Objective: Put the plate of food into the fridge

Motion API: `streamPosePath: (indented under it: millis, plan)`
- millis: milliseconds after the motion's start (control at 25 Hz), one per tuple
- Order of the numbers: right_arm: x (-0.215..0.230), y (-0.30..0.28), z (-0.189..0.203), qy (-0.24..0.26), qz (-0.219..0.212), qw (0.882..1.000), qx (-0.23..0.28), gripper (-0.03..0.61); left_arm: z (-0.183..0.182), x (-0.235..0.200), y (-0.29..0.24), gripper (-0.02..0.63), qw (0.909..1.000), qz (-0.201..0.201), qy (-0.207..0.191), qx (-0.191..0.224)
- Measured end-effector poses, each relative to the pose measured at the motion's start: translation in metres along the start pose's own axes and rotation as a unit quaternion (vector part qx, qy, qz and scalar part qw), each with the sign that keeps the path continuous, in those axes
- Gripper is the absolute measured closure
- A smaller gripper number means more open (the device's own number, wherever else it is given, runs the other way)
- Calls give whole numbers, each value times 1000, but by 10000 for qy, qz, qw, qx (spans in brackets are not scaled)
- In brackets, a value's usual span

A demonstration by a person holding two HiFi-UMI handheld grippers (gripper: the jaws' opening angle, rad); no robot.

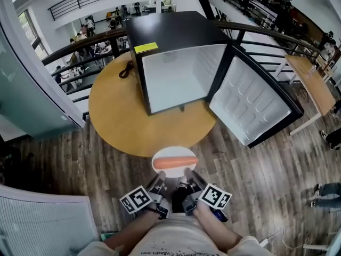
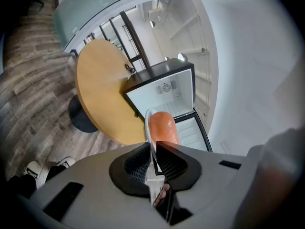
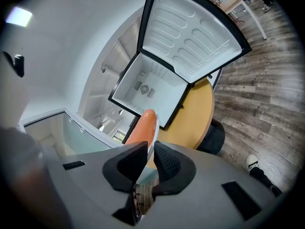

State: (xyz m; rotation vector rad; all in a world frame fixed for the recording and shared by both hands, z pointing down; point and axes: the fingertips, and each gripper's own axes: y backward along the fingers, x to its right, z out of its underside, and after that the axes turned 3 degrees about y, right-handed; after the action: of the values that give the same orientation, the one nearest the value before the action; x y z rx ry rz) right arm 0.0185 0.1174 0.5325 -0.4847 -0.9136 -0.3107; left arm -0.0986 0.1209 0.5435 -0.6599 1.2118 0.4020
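Left gripper and right gripper each clamp the white plate at its six-o'clock rim. Only the head view shows the sausage whole, with the open mini fridge at twelve.

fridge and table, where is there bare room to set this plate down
The fridge cavity is bare wall to wall. The round table is free left of the fridge, up to the black cable, and along the front strip before the plate. It is tight at right, where the open door hangs.
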Motion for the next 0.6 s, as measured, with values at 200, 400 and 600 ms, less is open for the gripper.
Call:
streamPosePath:
  millis: [200,400,600]
  plan:
    - [9,-35,-44,56,-88,9999,-63,520,-21,15,-49,560,10000,15,-3,92]
    - [20,-68,-89,128,-198,9996,-140,520,-40,31,-98,560,9997,40,-8,243]
    - [37,-91,-122,158,-277,9992,-252,520,-45,37,-138,560,9992,54,13,394]
